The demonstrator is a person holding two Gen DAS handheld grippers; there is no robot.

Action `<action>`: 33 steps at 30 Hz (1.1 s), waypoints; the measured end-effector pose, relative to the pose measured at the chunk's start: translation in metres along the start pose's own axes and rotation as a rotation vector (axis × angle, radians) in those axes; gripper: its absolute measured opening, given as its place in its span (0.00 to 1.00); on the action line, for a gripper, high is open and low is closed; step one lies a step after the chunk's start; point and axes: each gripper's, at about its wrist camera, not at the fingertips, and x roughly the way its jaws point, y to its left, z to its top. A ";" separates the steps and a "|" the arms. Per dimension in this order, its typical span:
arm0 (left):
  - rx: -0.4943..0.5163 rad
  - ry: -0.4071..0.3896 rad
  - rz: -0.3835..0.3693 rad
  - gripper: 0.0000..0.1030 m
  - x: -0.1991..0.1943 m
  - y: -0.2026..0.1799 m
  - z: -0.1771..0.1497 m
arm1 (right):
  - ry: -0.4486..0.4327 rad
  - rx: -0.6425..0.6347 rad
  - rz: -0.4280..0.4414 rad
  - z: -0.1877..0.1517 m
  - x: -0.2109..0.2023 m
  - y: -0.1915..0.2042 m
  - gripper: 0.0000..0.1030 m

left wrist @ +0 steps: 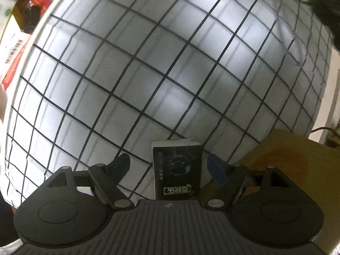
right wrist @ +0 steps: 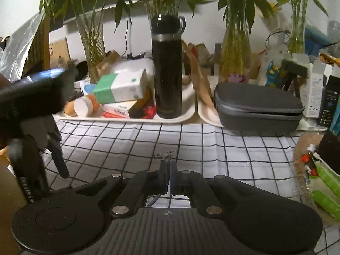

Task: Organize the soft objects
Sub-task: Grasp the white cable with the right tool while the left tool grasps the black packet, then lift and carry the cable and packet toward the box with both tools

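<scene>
The left gripper (left wrist: 169, 165), black with blue-padded fingertips, points down at the white tablecloth with a thin black grid (left wrist: 148, 68), its jaws standing wide apart. Between them, at six o'clock in the left wrist view, lies a small black rectangular packet with a printed label and a white edge (left wrist: 177, 167); neither pad touches it. It looks flat and smooth, with crisp corners. At four o'clock, just beside the right-hand finger, sits a tan cardboard box with an orange mark (left wrist: 282, 161), matte and stiff.

The right gripper (right wrist: 169, 165) has its jaws pressed together on a thin dark metal wire object (right wrist: 167, 156), whose tip pokes out above the fingertips at the centre of the right wrist view; what it is cannot be told. It hangs above the grid cloth.

At twelve o'clock stands a tall glossy black cylindrical flask with a loop on its lid (right wrist: 167, 68), upright on a white oval tray (right wrist: 187, 110). At eleven o'clock on that tray lies a soft green-and-white tissue pack (right wrist: 121, 87) stacked over flat boxes. At two o'clock rests a grey rounded zip case with a fabric surface (right wrist: 257, 106). At three o'clock lie green soft packets (right wrist: 325, 189).
</scene>
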 end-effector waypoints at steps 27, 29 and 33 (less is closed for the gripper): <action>-0.109 -0.564 0.034 0.44 -0.107 0.011 -0.056 | -0.055 -0.067 -0.071 0.023 -0.077 0.033 0.04; -0.113 -0.621 0.031 0.44 -0.120 0.009 -0.067 | -0.065 -0.073 -0.072 0.027 -0.084 0.038 0.04; -0.133 -0.721 0.012 0.44 -0.140 0.009 -0.090 | -0.086 -0.080 -0.065 0.034 -0.097 0.049 0.04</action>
